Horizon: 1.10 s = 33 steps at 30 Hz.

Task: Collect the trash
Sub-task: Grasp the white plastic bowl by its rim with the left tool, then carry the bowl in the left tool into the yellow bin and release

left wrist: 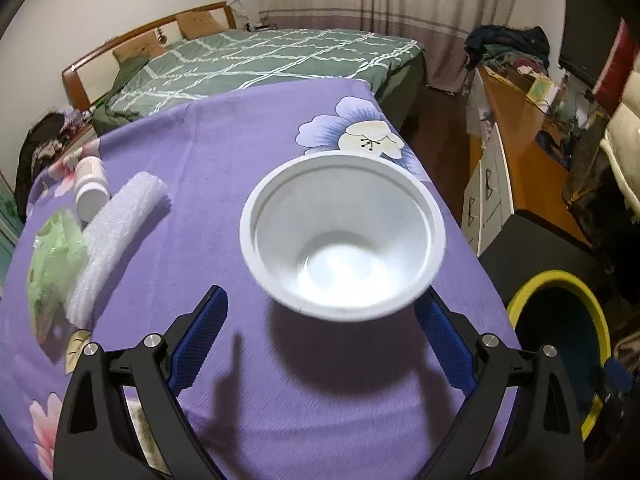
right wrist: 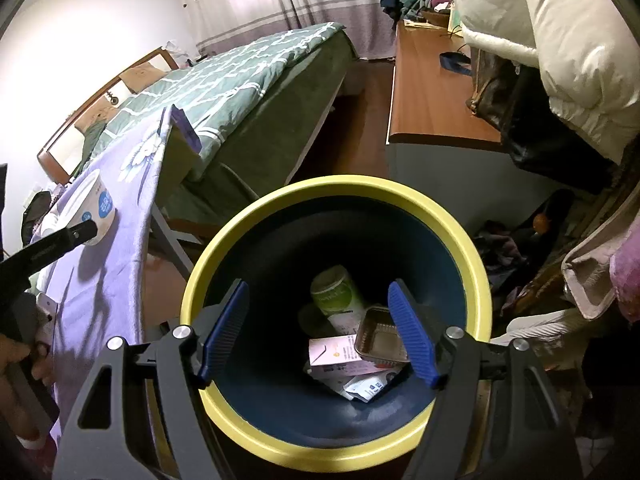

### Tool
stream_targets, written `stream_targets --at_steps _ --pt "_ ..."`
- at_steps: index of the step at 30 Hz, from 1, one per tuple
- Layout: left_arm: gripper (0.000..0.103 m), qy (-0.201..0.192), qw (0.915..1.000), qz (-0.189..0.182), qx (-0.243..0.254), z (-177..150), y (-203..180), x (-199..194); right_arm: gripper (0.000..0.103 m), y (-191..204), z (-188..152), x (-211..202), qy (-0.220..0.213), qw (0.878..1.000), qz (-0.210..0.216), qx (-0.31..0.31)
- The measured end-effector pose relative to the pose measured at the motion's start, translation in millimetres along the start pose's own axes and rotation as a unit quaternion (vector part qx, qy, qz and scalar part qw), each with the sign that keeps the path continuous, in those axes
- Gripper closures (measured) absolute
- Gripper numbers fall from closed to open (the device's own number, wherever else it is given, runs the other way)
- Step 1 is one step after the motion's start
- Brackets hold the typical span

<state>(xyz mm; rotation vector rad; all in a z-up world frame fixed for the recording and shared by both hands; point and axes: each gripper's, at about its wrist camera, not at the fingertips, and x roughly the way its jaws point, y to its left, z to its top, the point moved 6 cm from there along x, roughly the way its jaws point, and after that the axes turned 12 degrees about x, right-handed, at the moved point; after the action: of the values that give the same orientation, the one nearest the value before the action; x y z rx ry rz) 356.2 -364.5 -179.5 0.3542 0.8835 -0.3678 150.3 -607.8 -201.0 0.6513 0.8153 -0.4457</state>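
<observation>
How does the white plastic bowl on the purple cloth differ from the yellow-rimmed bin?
The white plastic bowl stands empty on the table; the yellow-rimmed dark blue bin sits lower, beside the table, and holds trash. The bowl is pale inside, the bin dark. Both are round and open-topped.

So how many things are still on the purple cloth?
4. The white bowl sits near the cloth's right edge. The white bottle, the foam roll and the green packet lie together on the left. More may be hidden behind the camera.
</observation>
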Motion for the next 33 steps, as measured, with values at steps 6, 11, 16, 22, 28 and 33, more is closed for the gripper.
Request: stream_targets --at_steps 6,11,16,22,28,33 --pt "0.010 -0.007 0.9999 0.006 -0.014 13 1 11 0.035 -4 1 5 0.004 1.000 0.001 0.003" --pt "0.010 -0.013 0.9998 0.010 -0.015 20 -2 16 0.035 -5 2 5 0.005 1.000 0.001 0.004" --pt "0.012 -0.021 0.9996 0.013 -0.010 23 -4 17 0.035 -6 2 6 0.004 1.000 0.002 0.004" --pt "0.023 -0.031 0.9995 0.009 -0.002 26 -6 14 0.035 -7 2 6 0.003 1.000 0.004 0.004" --pt "0.023 -0.051 0.9986 0.011 0.008 25 -11 -11 0.035 -12 -3 0 -0.003 1.000 0.006 0.005" --pt "0.023 -0.068 0.9974 -0.009 0.023 20 -27 -46 0.035 -14 -9 -12 -0.009 1.000 0.007 0.004"
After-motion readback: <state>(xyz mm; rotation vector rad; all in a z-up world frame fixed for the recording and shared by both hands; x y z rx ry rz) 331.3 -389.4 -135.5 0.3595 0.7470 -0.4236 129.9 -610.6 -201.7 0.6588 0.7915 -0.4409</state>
